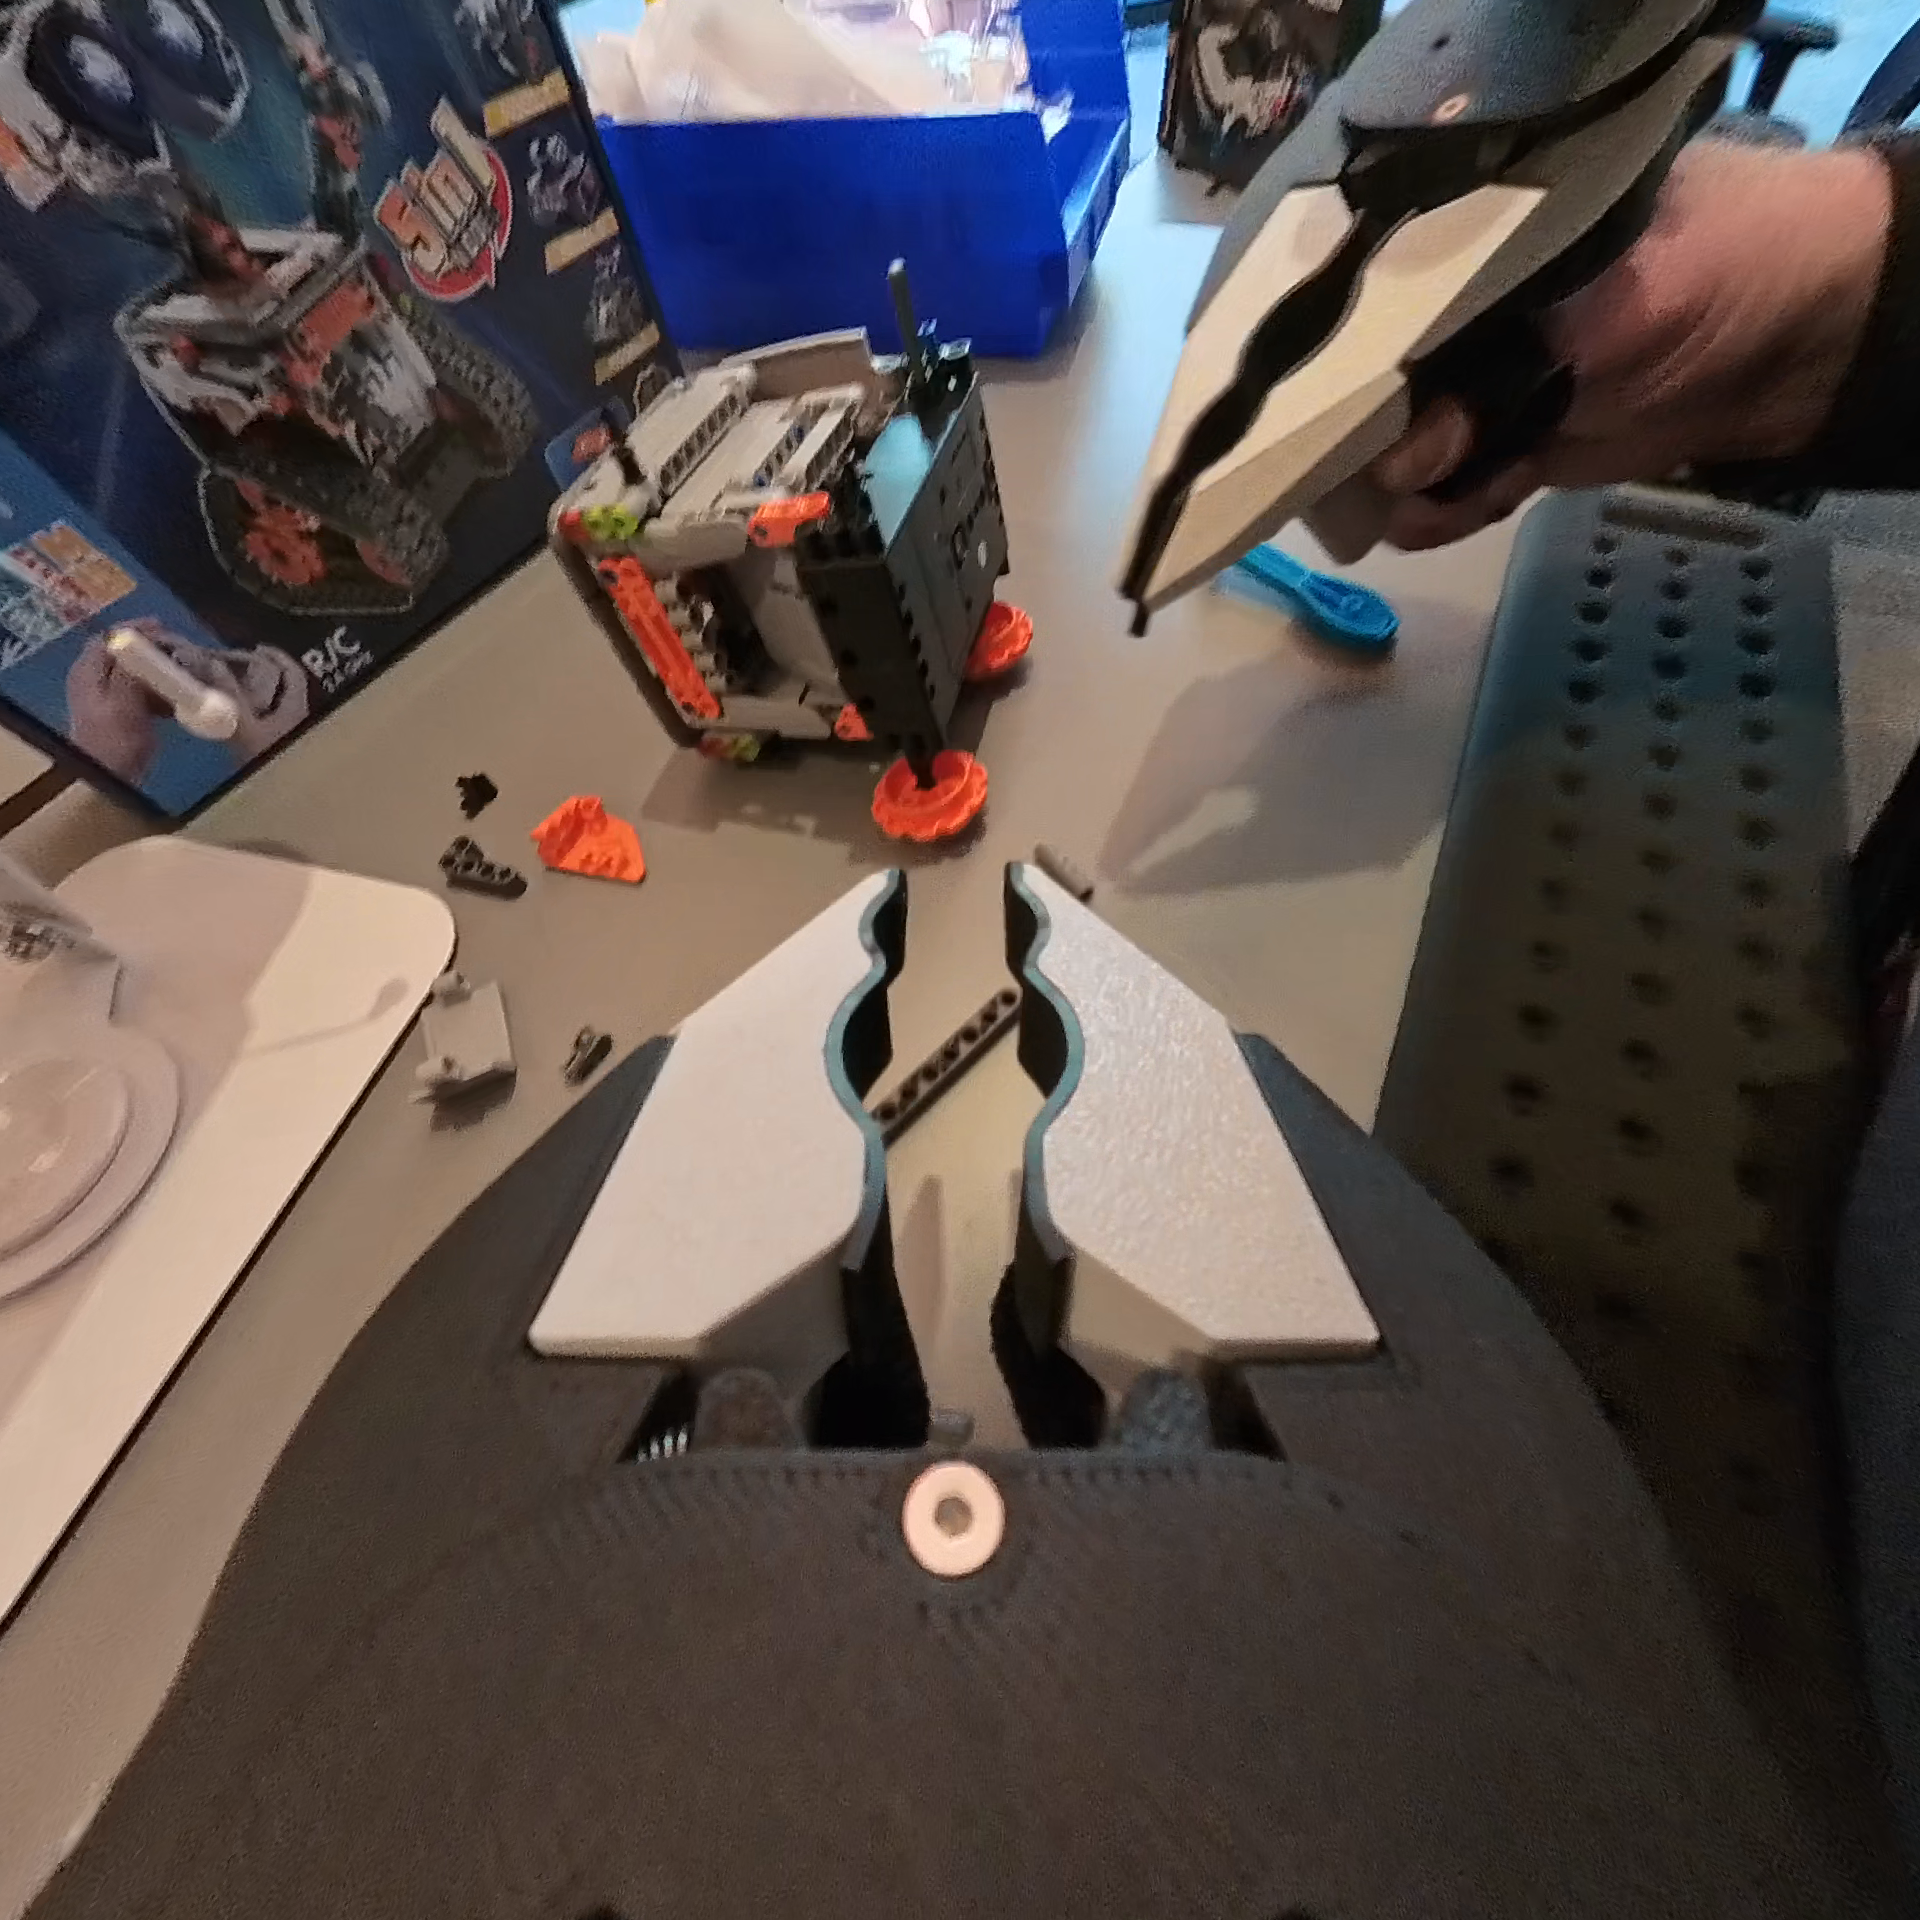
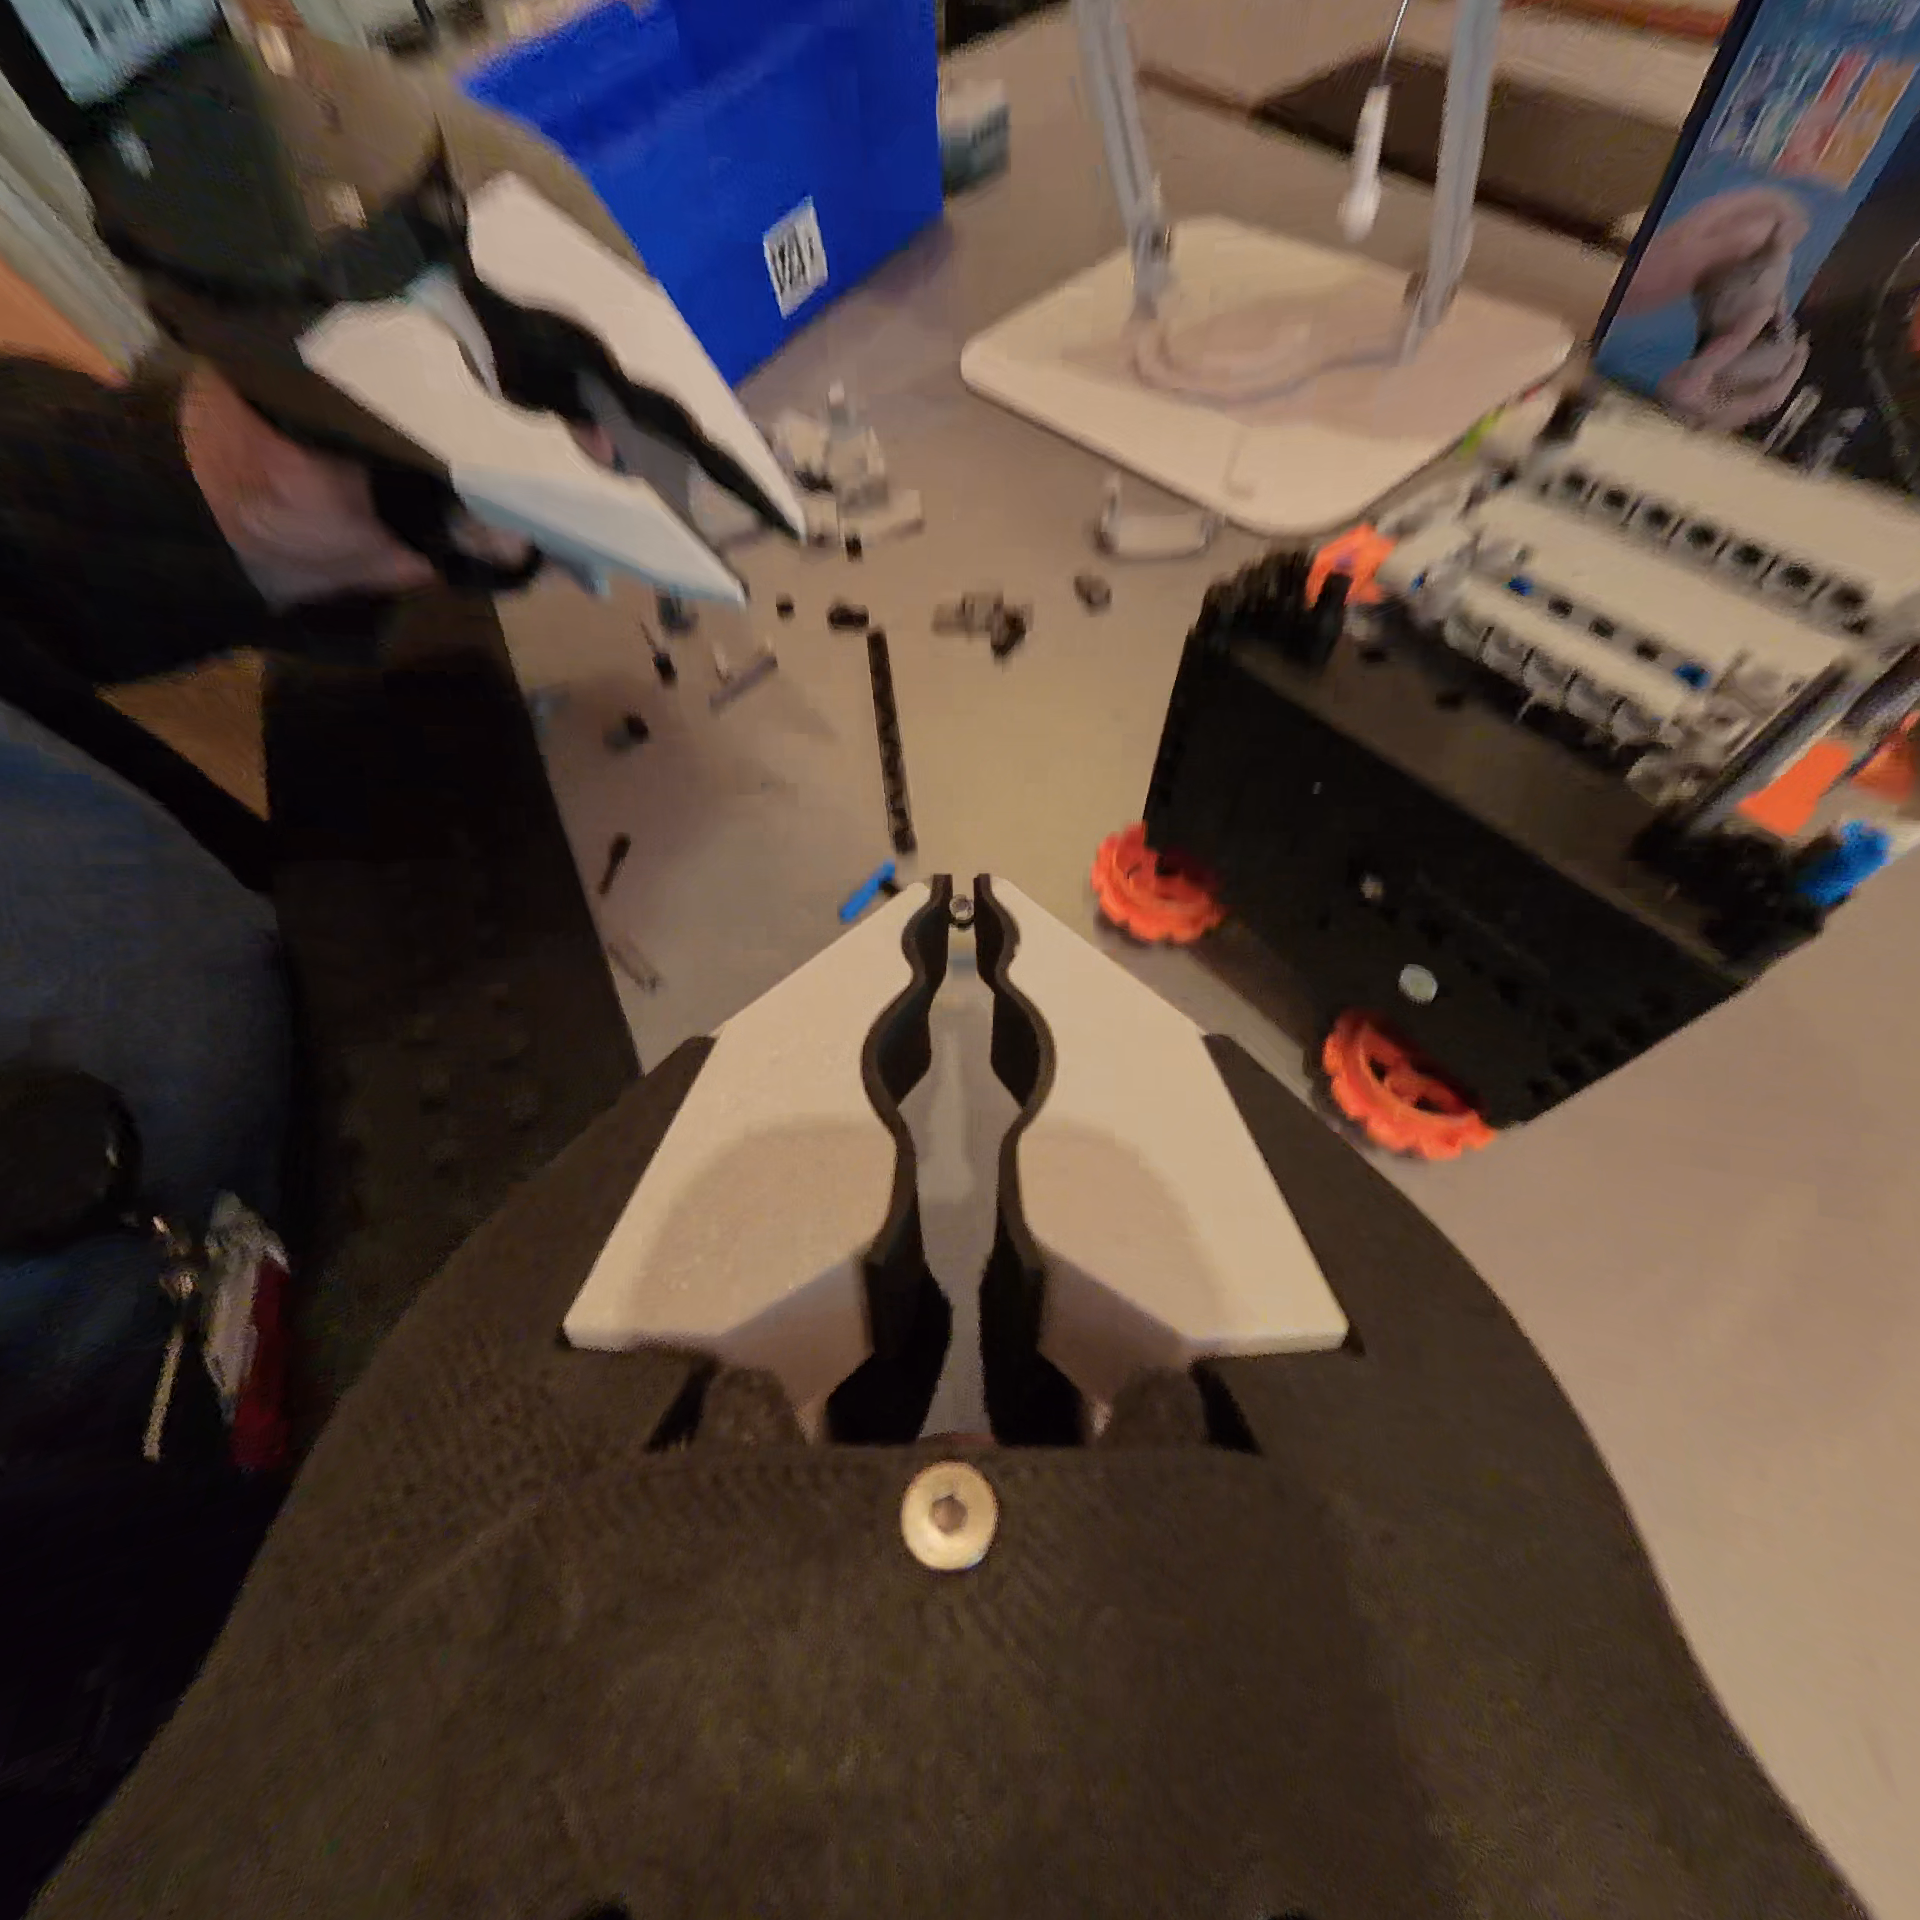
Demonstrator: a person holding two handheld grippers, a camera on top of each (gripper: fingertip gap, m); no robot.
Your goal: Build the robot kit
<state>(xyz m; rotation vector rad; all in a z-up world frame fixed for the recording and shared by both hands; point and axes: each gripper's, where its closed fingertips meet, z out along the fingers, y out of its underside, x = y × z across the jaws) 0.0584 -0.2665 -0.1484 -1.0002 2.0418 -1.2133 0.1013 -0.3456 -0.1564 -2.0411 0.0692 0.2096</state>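
Left wrist view shows the left hand-held gripper (image 1: 954, 883) low over the grey desk (image 1: 1195, 790), its fingers apart and empty, with a black holed beam (image 1: 951, 1060) lying on the desk between and beneath them. Ahead stands a toy block vehicle (image 1: 790, 561), grey and black with orange wheels, tipped on its side. Loose pieces lie to the left of the fingers: an orange wedge piece (image 1: 589, 840), small black bits and a grey bracket (image 1: 464, 1047). A printed toy box (image 1: 260, 364) and a blue bin (image 1: 831, 218) stand behind.

Right wrist view shows the right hand-held gripper (image 2: 962, 894) pinched nearly together on a tiny metal-looking piece (image 2: 962, 908) at its tips; blur hides what that piece is. The block vehicle sits close on its right, and a small blue pin (image 2: 868, 890) lies just left of the tips. A white stand base (image 2: 1268, 384) rests farther back.
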